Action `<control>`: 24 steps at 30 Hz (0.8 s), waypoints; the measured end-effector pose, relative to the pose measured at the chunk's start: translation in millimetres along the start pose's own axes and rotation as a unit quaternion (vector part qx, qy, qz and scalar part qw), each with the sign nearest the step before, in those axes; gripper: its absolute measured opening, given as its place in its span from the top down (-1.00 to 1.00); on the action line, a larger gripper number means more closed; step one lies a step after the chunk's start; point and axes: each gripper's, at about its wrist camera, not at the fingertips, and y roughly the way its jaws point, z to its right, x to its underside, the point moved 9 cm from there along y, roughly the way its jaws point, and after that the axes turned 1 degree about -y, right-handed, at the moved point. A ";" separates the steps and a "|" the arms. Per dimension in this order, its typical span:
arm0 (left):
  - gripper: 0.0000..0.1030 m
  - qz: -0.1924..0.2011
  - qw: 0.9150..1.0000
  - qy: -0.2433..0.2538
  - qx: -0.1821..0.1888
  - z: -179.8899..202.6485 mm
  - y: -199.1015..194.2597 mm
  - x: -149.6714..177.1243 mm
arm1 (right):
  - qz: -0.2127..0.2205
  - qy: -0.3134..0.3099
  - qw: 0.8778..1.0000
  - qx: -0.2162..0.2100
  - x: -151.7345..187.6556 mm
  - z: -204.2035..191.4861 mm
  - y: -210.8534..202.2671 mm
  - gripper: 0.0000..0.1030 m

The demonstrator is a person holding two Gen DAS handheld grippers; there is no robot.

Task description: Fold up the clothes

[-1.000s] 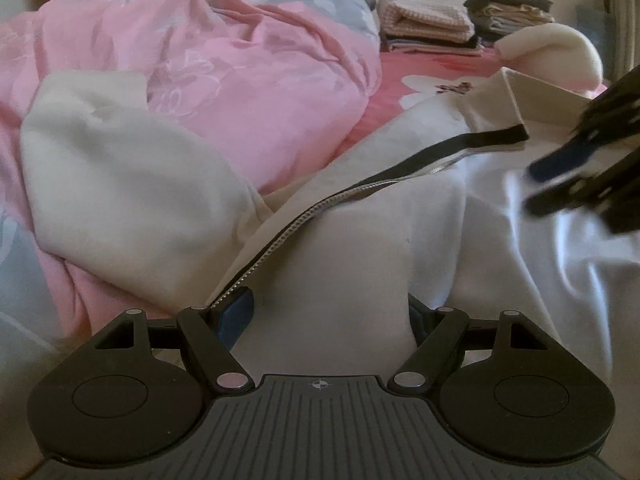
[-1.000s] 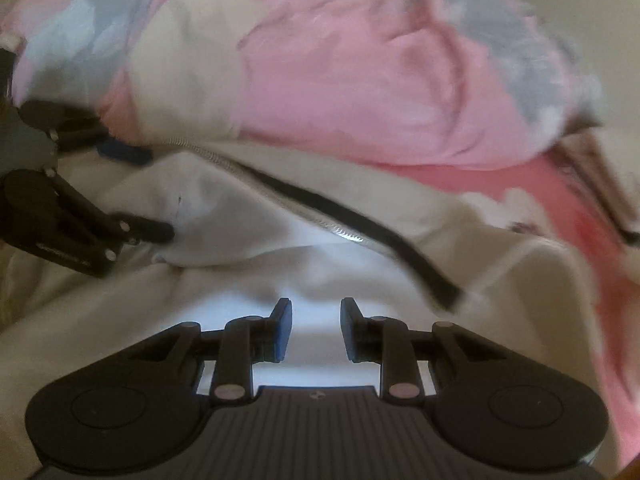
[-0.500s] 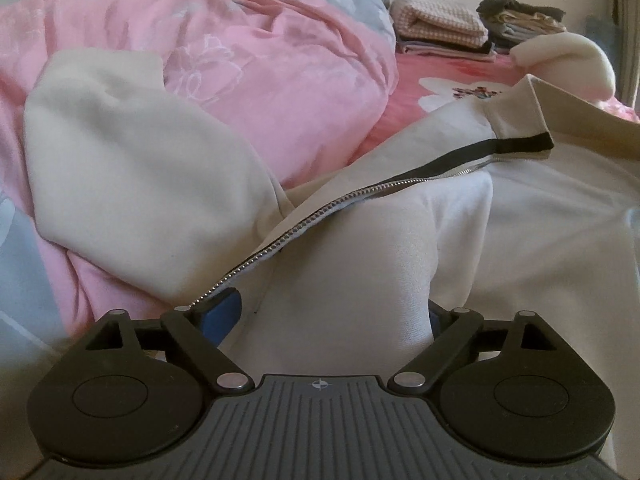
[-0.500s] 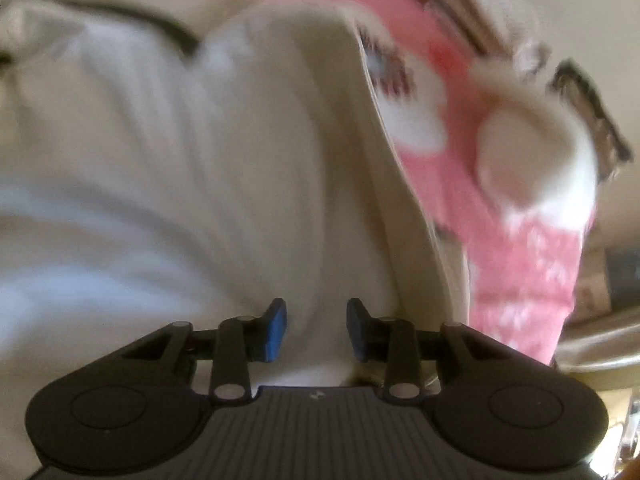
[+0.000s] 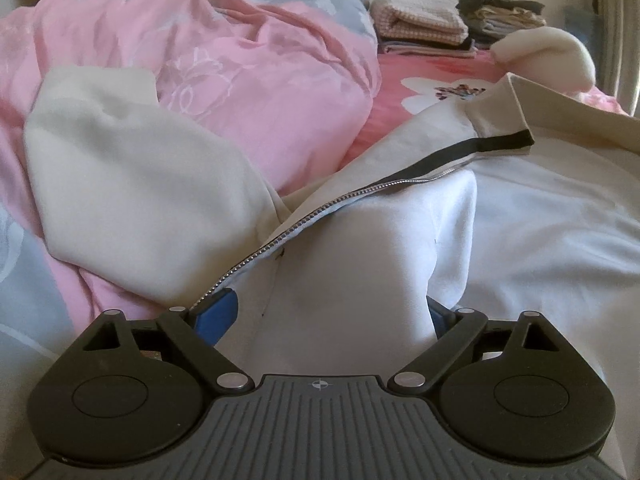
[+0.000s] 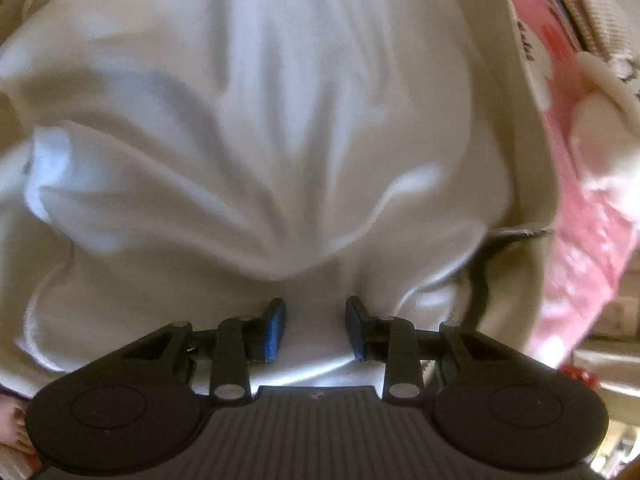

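Lying spread ahead of both sets of fingers, the cream jacket (image 5: 540, 240) ran past the frame edges in both views. Left gripper (image 5: 326, 312) stood wide apart, a bulge of jacket fabric between its fingers; right fingertip mostly buried under cloth, so actual clamping could not be judged. Right gripper (image 6: 315, 326) sat part-open, fabric between the blue pads (image 6: 274, 330), contact unclear. Only the left view showed the pink duvet (image 5: 240, 60), sleeve (image 5: 132, 192), zipper (image 5: 320, 216) and folded stack (image 5: 420, 24) beyond the fingers. Right view blurred.
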 end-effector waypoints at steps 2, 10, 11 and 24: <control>-0.81 0.007 1.000 0.002 0.001 3.1 -7.1 -1.1 | -0.007 -0.007 1.000 -0.010 5.8 -11.7 -6.2 0.33; -0.88 0.042 0.997 0.069 -0.006 13.2 -44.5 -9.1 | -0.075 -0.079 0.991 -0.075 84.5 -89.5 5.5 0.27; -0.90 0.041 0.996 0.075 -0.008 11.1 -47.9 -8.6 | -0.097 -0.047 0.991 -0.077 94.2 -79.7 -1.8 0.27; -0.90 -0.054 0.992 0.113 0.026 13.1 -70.8 26.1 | 0.108 -0.051 0.988 -0.100 -28.0 -129.6 -37.8 0.27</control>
